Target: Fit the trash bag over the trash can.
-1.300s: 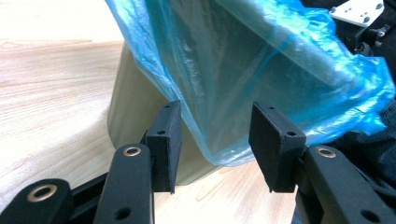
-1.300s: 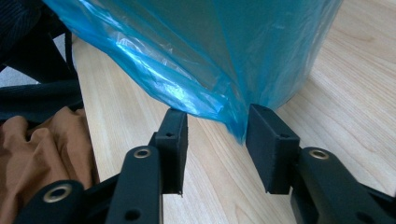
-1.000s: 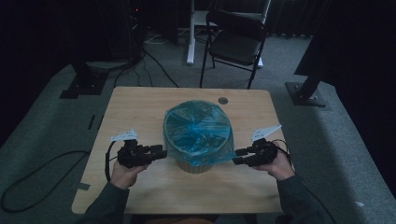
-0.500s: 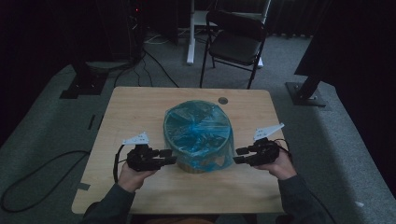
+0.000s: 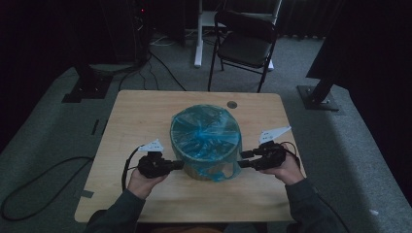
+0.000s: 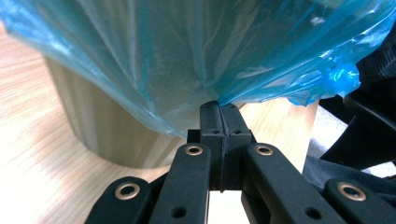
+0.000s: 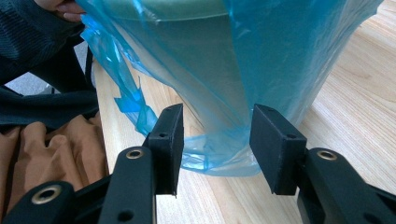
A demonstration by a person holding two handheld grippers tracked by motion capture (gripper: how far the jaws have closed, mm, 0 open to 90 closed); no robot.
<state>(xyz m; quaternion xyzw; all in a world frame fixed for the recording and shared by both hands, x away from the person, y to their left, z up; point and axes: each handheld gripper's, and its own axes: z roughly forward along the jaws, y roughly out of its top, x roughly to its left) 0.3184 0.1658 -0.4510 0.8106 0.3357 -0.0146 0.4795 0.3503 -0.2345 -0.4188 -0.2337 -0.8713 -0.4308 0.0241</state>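
A round bin (image 5: 214, 170) lined with a blue plastic bag (image 5: 206, 133) stands mid-table. The bag's skirt hangs down over the bin wall (image 6: 93, 126). My left gripper (image 5: 180, 165) is at the bin's lower left; its jaws have just been closing and are shut on the bag's hem (image 6: 219, 95), pads pressed together (image 6: 223, 112). At the bin's lower right my right gripper (image 5: 241, 159) is open. In the right gripper view its jaws (image 7: 215, 135) straddle the bag's loose lower edge (image 7: 210, 154) without pressing on it.
The wooden table (image 5: 136, 111) has a small round hole (image 5: 232, 104) behind the bin. A black folding chair (image 5: 245, 43) stands beyond the far edge. A cable (image 5: 43, 179) lies on the floor at left, and stand bases (image 5: 320, 99) sit on the carpet.
My left gripper has slid right to the bin's side and shut on the bag's hem. The right gripper has stayed put and open.
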